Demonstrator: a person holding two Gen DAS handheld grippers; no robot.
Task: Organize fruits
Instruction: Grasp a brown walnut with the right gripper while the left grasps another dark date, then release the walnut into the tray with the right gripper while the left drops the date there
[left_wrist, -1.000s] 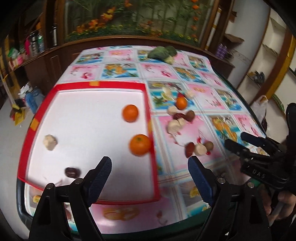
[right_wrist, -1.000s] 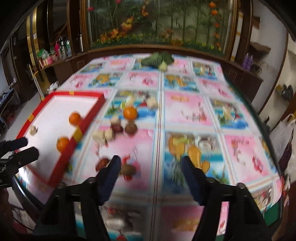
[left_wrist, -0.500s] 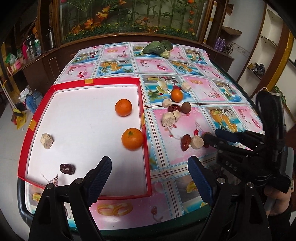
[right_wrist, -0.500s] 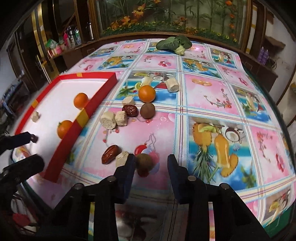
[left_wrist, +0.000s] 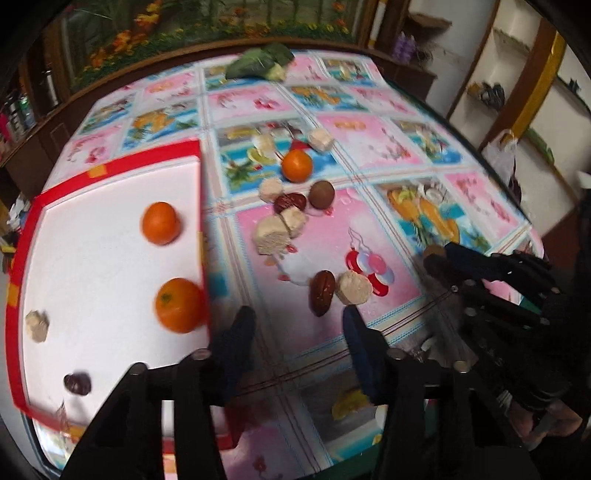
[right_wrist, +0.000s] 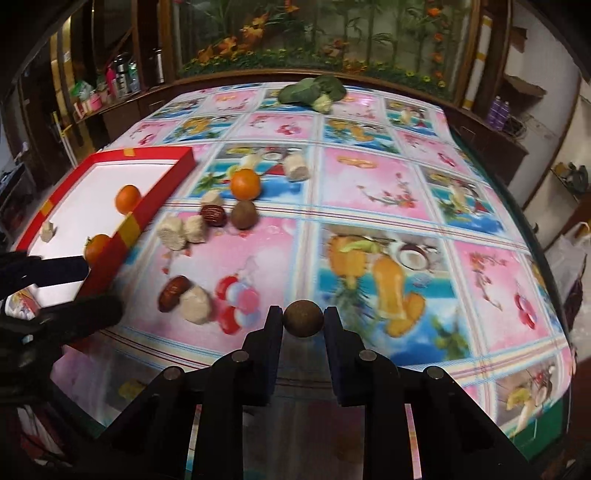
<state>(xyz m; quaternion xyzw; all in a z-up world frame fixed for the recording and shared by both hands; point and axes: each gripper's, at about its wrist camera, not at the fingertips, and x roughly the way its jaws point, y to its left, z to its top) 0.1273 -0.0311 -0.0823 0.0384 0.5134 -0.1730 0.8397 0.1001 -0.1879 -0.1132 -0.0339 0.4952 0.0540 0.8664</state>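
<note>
Lifted since: round brown fruit (right_wrist: 303, 318), right claw (right_wrist: 303, 320)

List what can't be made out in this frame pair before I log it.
- Left wrist view: the right gripper points away, so its grip on the brown round fruit is hidden.
- Right wrist view: the nearer orange in the red tray is partly hidden by the tray's wall.
- Left wrist view: the dark fruit in the tray is motion-blurred, type unclear.

a table (right_wrist: 388, 184) under a fruit-print cloth carries a red-rimmed tray (right_wrist: 155, 206). loose on it lie an orange (right_wrist: 245, 183), dates, pale chunks, and greens (right_wrist: 314, 90), possibly broccoli.
</note>
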